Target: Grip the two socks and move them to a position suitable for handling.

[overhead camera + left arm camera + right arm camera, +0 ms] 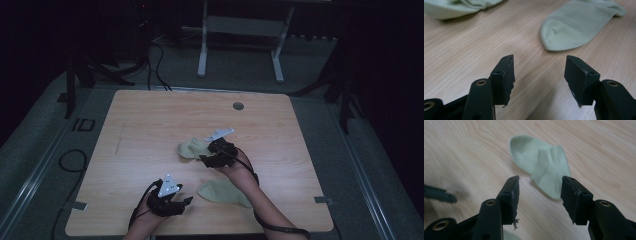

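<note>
Two pale green socks lie on the wooden worktop (150, 115), with no brand, label or writing to be read on them. The near sock (222, 192) lies flat just to the right of the left gripper (186, 201), whose fingers (505, 77) stand apart with only bare wood between them. The far sock (192, 148) lies bunched beyond the near sock, just beside the right gripper (204, 159); its fingers (512, 197) are likewise apart, holding nothing.

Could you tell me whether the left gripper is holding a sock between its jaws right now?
No, the left gripper has open jaws with only bare table between them; the nearest sock lies beyond.
</note>
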A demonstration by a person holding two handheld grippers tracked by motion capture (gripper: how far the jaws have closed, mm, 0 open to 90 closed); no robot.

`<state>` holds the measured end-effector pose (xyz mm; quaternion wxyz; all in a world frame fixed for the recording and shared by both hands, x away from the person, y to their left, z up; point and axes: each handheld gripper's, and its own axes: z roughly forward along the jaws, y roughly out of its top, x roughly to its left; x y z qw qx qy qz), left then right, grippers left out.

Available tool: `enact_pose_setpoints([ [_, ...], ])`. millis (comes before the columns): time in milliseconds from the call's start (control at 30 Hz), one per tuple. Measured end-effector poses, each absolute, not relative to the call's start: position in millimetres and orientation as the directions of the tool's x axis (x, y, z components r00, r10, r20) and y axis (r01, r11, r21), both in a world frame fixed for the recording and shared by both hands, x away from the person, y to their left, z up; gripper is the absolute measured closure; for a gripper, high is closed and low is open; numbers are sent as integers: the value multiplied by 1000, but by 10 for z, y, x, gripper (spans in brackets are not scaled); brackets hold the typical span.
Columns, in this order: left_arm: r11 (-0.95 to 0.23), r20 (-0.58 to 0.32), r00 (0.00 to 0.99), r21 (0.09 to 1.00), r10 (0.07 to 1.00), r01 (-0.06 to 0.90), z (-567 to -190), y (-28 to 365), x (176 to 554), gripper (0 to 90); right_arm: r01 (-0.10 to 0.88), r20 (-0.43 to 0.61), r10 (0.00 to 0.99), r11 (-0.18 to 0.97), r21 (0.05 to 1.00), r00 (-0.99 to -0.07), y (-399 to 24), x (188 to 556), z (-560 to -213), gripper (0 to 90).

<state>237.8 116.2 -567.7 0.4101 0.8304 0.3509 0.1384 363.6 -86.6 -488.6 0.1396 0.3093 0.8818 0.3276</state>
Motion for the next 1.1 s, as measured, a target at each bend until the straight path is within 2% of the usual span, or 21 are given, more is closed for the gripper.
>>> enact_pose_setpoints([
  [133,-399,-72,715,788,696,468,-5681,1218,2365,412,473,-32,643,595,650,-765,-671,3803,-4932,479],
  [300,-386,-61,698,797,714,464,-5671,1233,2363,396,448,-82,642,614,650,-762,-445,3993,-5039,447],
  [500,-371,-72,692,801,719,469,-5671,1243,2370,375,480,-96,649,645,595,-755,-275,4178,-5230,406],
  [733,-373,-49,682,808,729,457,-5644,1243,2346,357,499,-109,653,665,556,-749,-166,4238,-5461,432],
  [767,-370,-50,683,810,729,455,-5642,1248,2345,357,502,-99,657,656,563,-748,-165,4242,-5497,458],
  [900,-369,-56,681,807,730,462,-5659,1248,2352,357,512,-89,674,634,580,-734,-163,4222,-5502,747],
  [967,-374,-53,683,805,728,460,-5660,1244,2350,357,507,-111,672,646,570,-732,-142,4210,-5496,793],
  [1100,-374,-49,682,807,730,458,-5654,1245,2346,357,482,-142,647,680,553,-749,-135,4187,-5476,815],
])
